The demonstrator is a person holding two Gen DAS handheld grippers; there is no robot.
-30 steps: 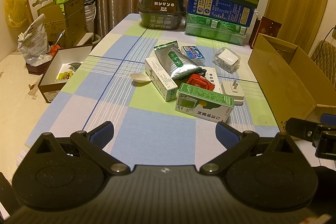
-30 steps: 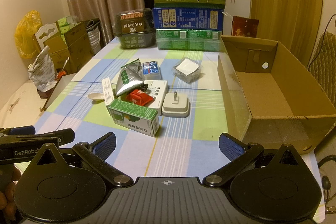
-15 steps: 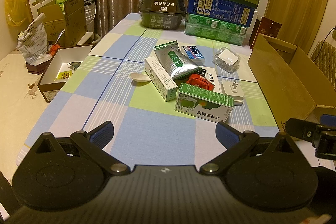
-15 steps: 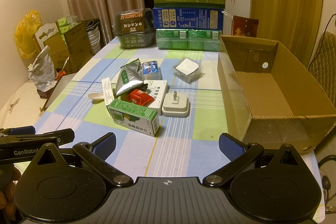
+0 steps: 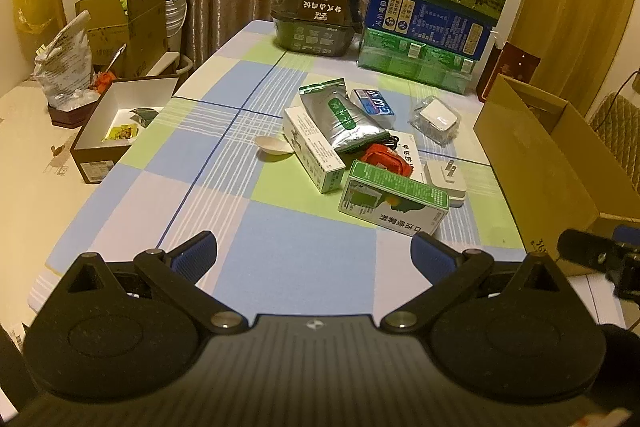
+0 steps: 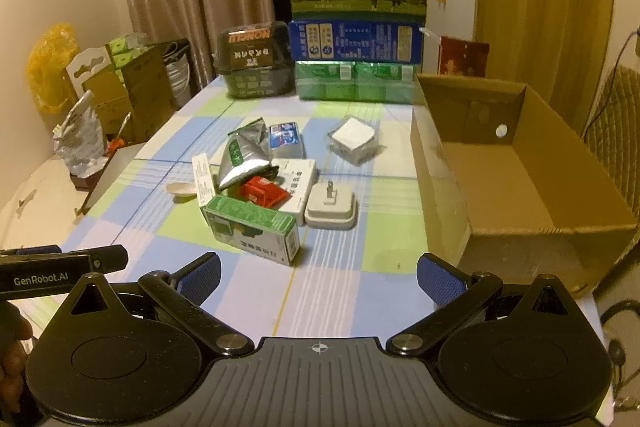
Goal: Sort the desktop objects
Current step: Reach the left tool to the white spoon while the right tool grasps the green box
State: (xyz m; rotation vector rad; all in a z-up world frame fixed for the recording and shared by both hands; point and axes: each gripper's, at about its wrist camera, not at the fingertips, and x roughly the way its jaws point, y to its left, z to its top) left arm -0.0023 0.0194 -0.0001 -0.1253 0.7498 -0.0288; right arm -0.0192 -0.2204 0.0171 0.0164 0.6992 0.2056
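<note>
Checked tablecloth [image 6: 328, 291] | cardboard box [image 6: 516, 187] seemingly bare | both fingers spread, gripping nothing

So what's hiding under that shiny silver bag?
The silver bag leans on a white box, and a red packet pokes out beneath. Anything else under it is covered.

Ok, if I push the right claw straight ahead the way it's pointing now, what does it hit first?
Probably the green medicine box, nearest the open right claw and slightly left of its centre line. Only bare tablecloth lies before it. Depth is unclear; dead centre it might pass beside it toward the white charger.
</note>
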